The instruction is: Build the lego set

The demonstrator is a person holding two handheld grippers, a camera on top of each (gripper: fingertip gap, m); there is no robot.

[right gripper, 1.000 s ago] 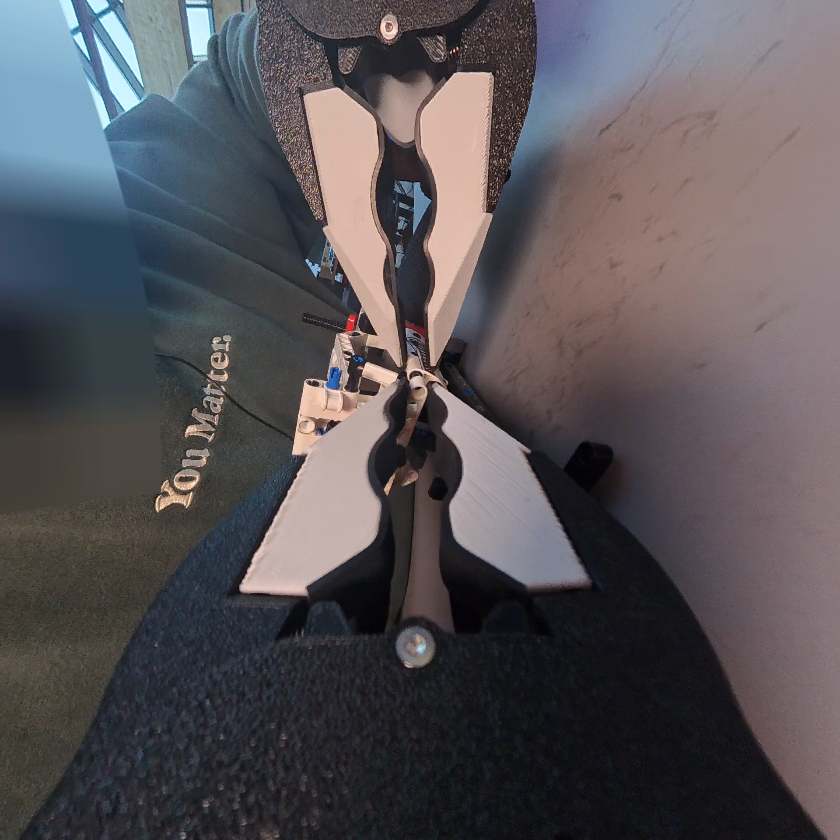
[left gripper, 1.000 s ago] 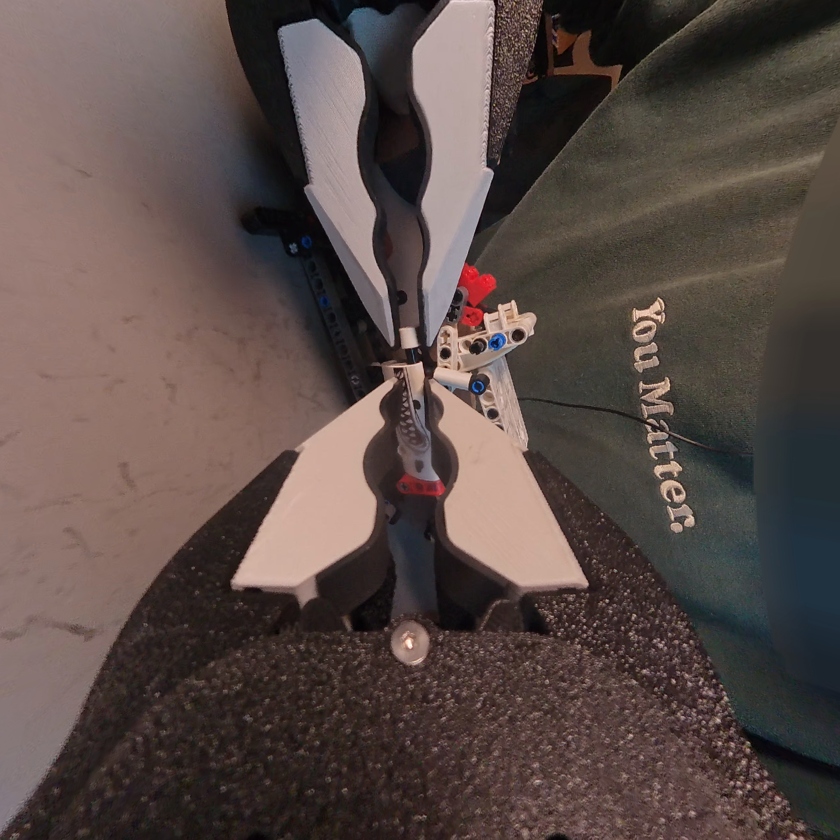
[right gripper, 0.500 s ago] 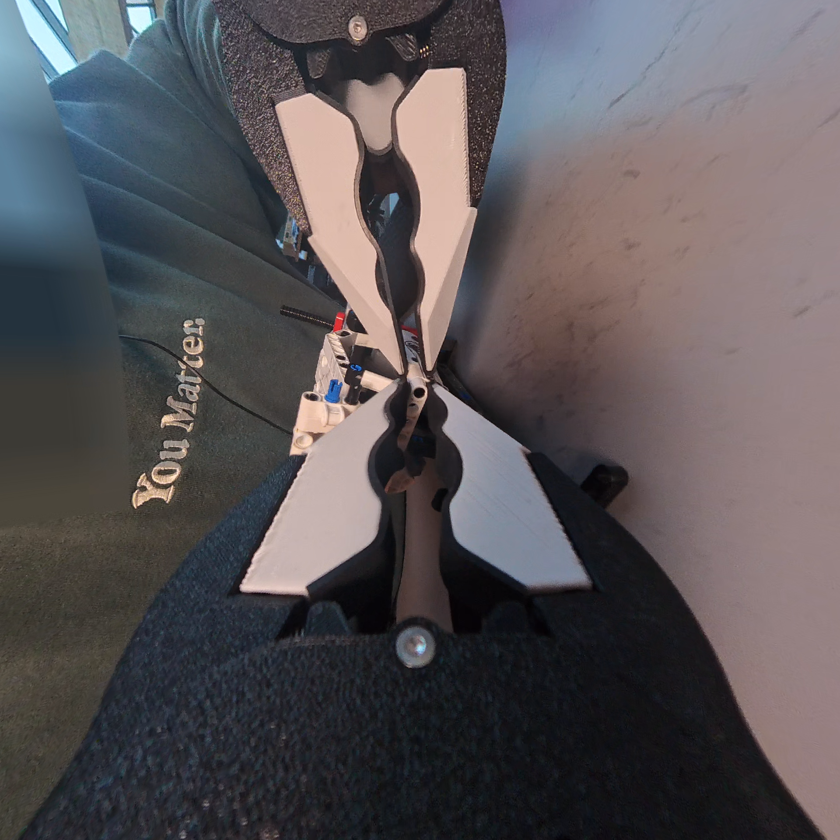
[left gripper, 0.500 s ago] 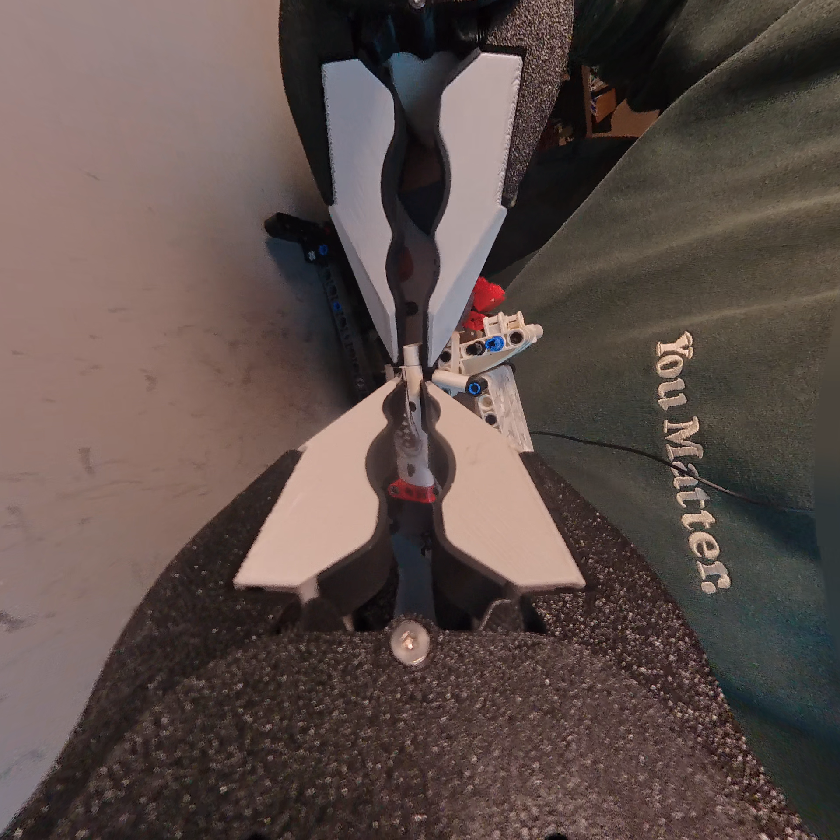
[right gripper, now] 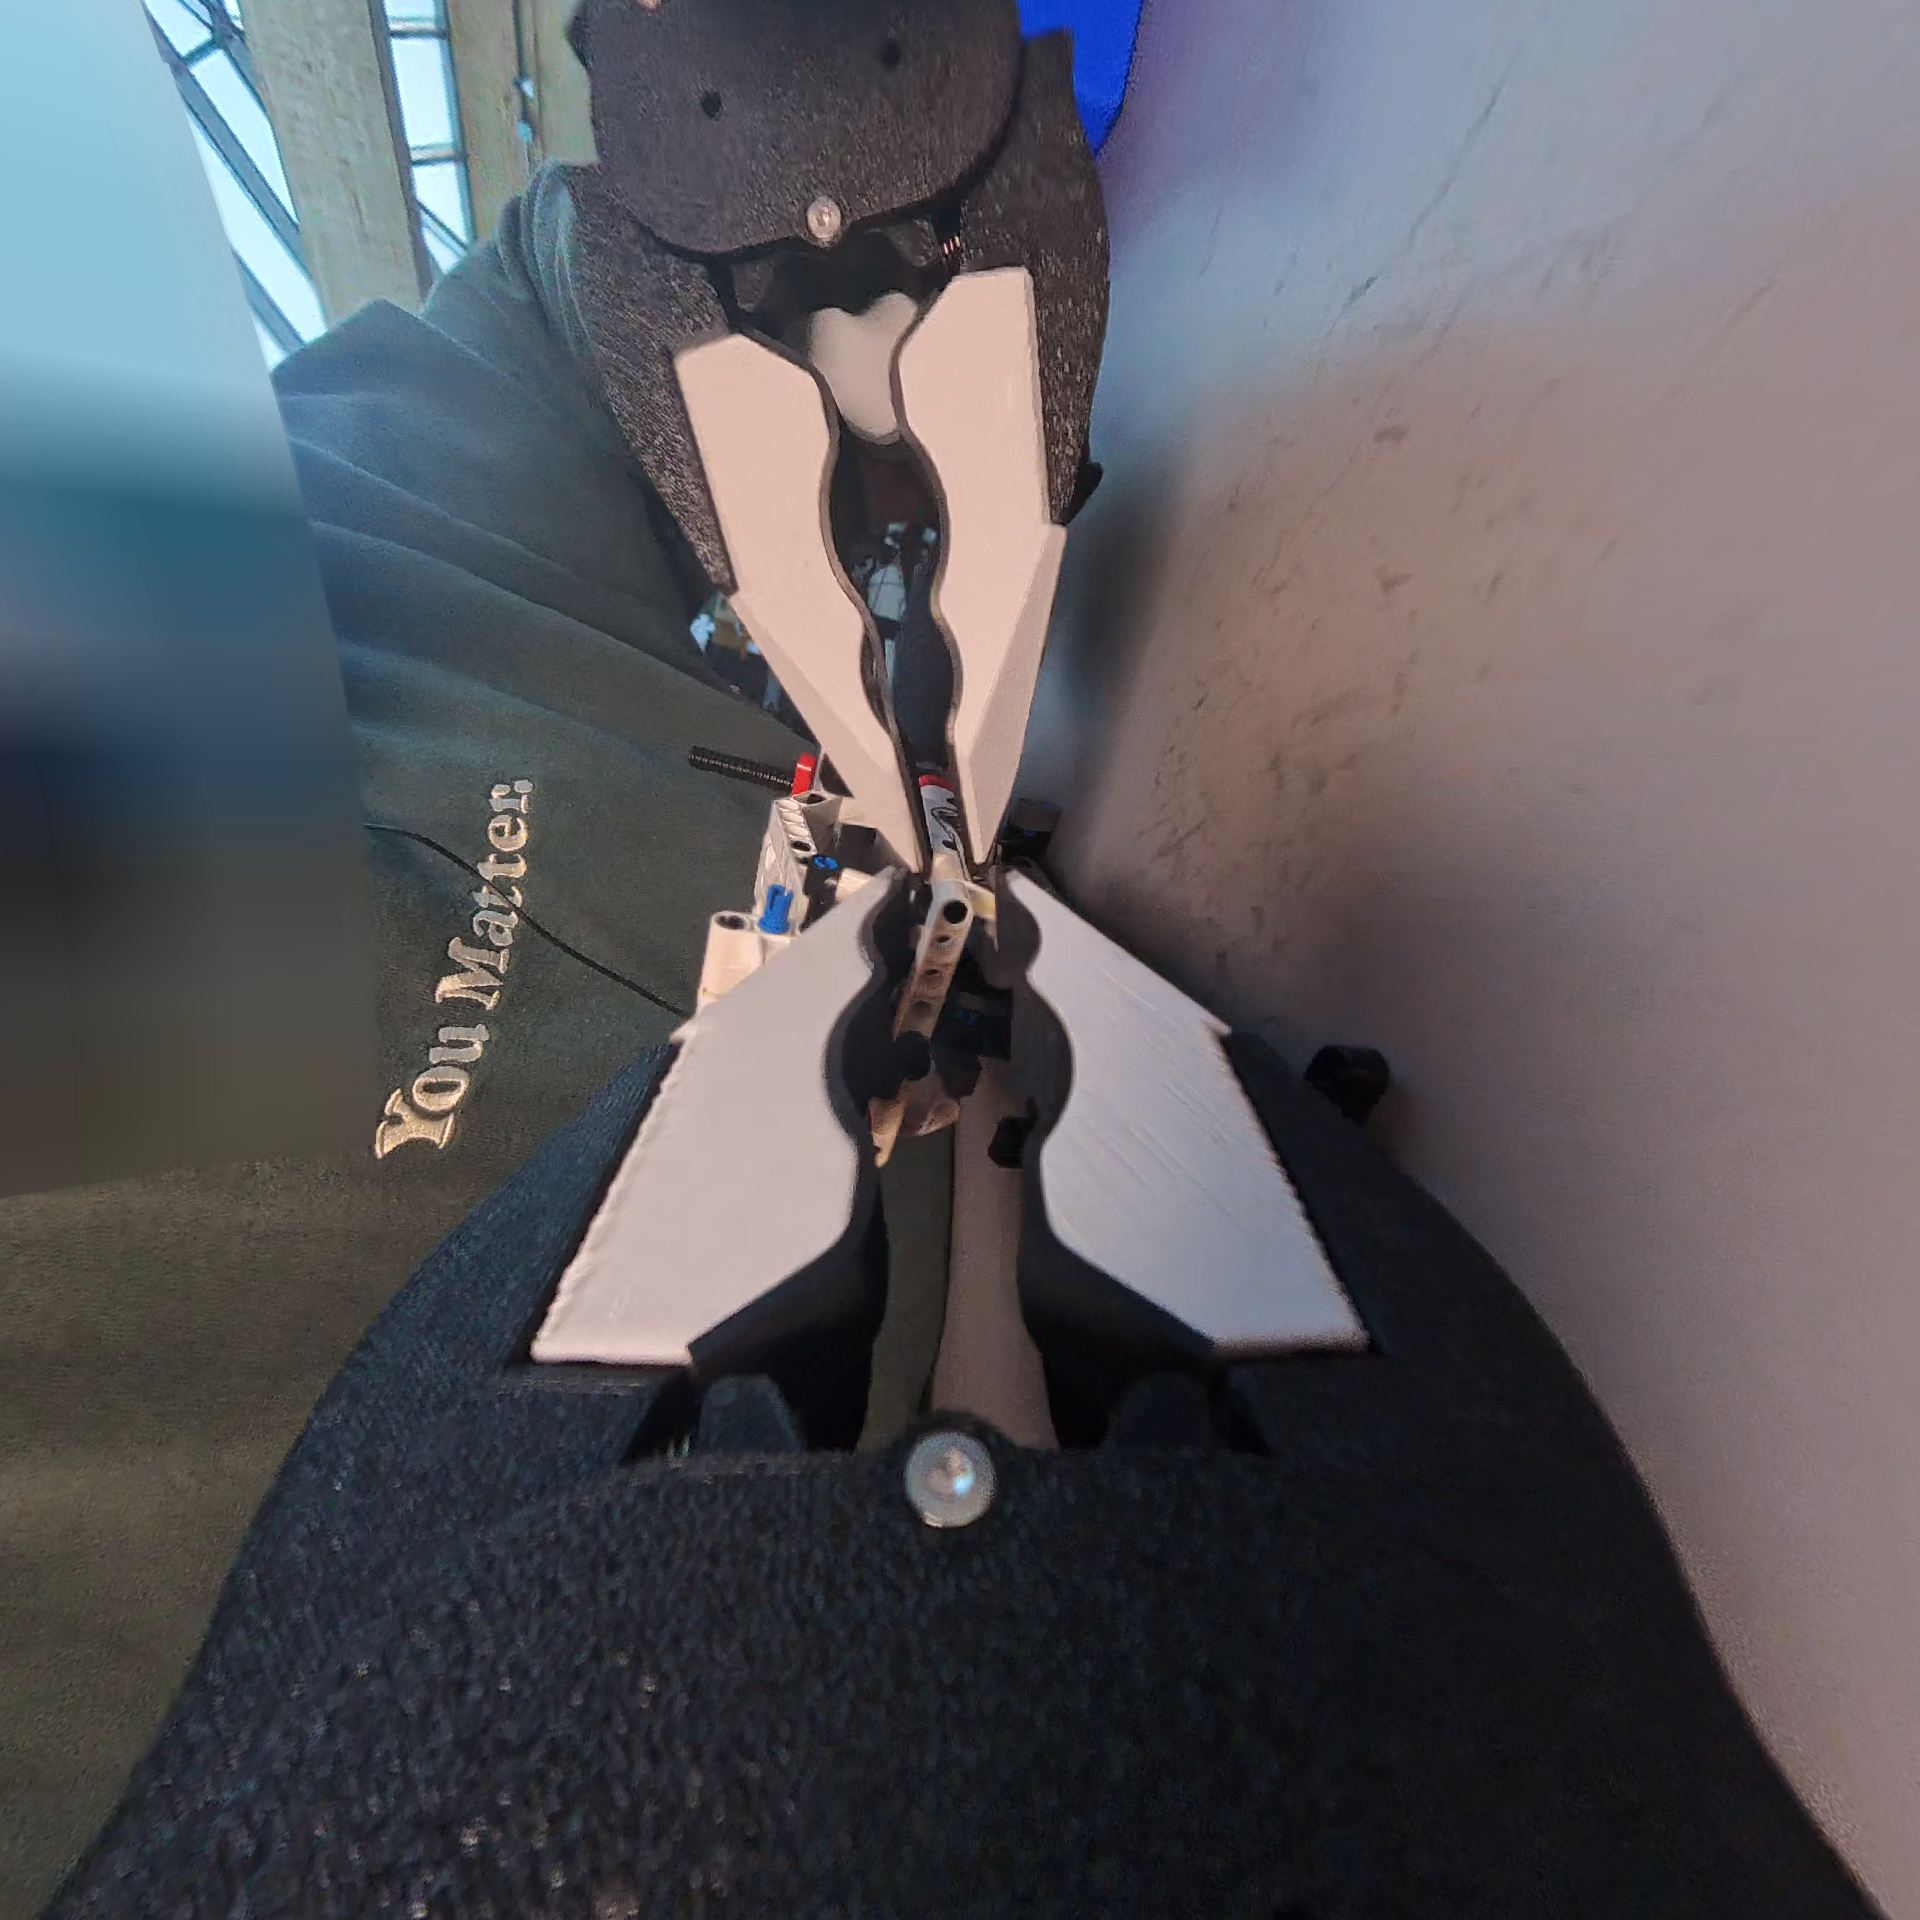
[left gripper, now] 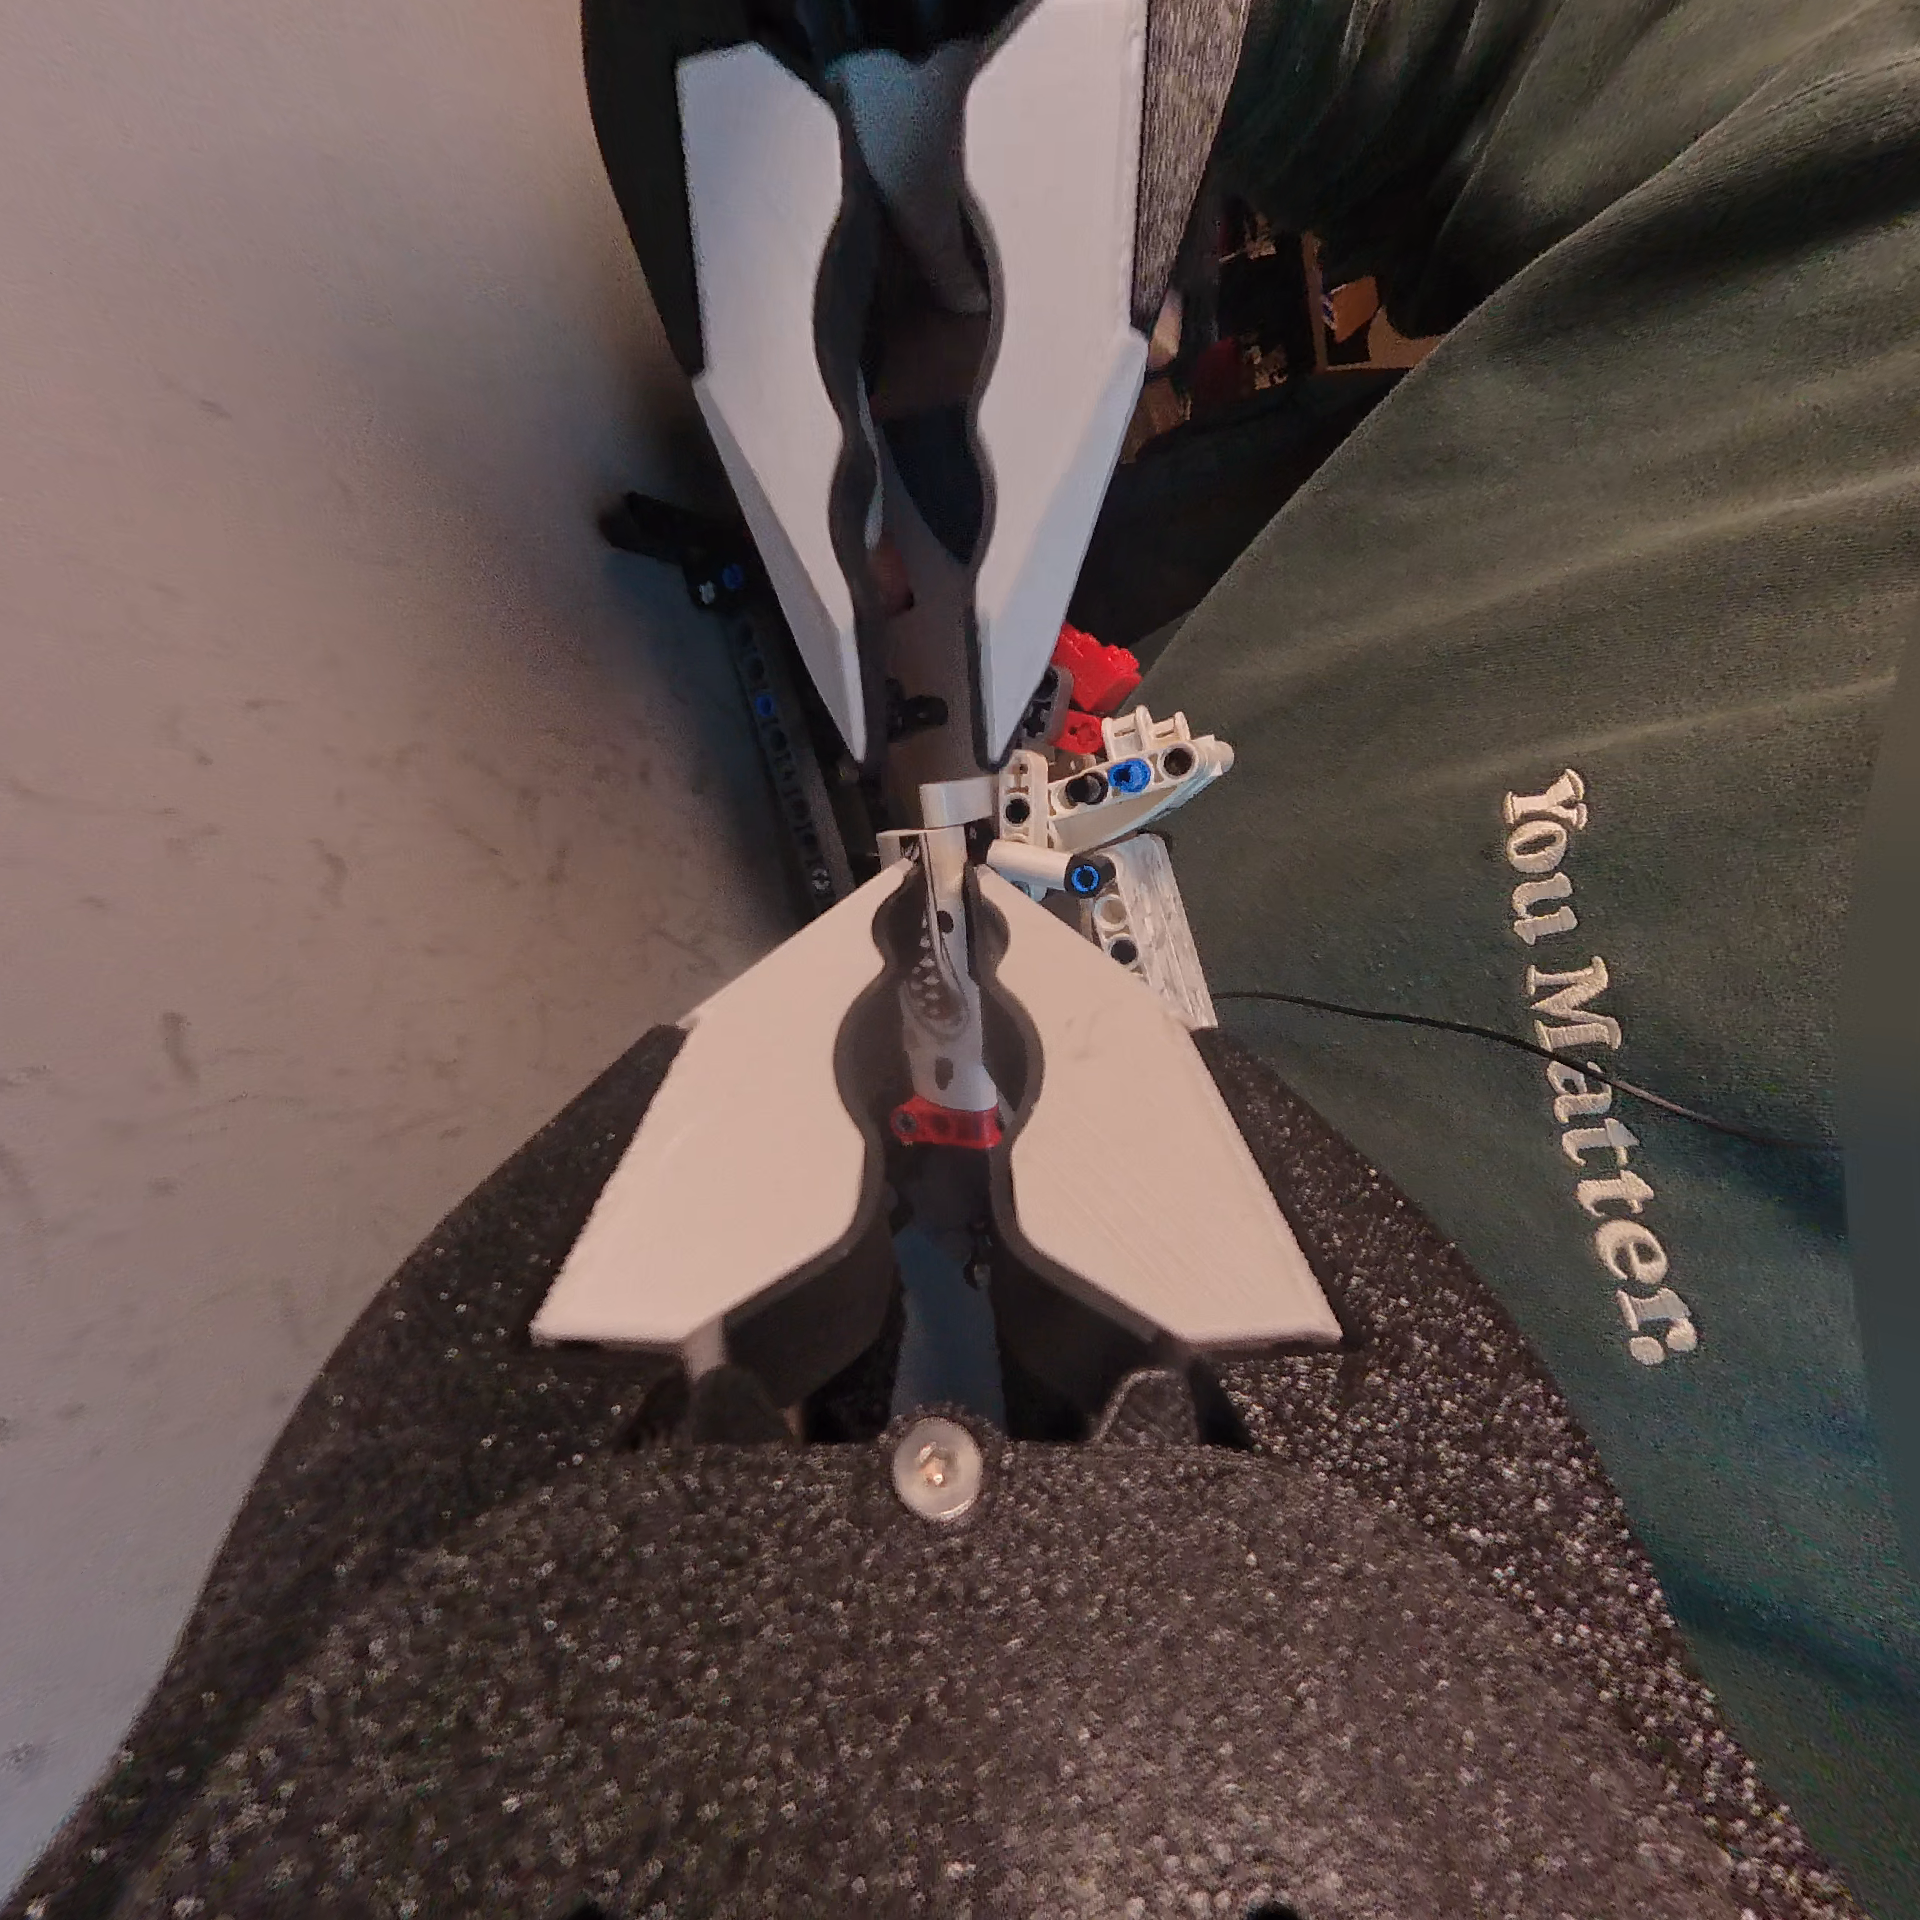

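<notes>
Tip to tip, both jaws are pinched shut on the lego model [left gripper: 951, 997]: the left gripper [left gripper: 943, 871] holds its white patterned beam, the right gripper [right gripper: 940, 883] a white holed beam. White, blue and red pieces stick out toward a person's green sweatshirt [left gripper: 1507, 540], above the pale bench [left gripper: 260, 623].

Both grippers [left gripper: 943, 868] [right gripper: 940, 883] tip-to-tip, jaws clamped.

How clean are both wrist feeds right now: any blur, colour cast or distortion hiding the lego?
Left wrist view: warm, dim cast, wide-angle bending at edges, lego assembly sharp. Right wrist view: cooler bluish light, slight motion blur on the right hand-held gripper, masking patch at left.
</notes>
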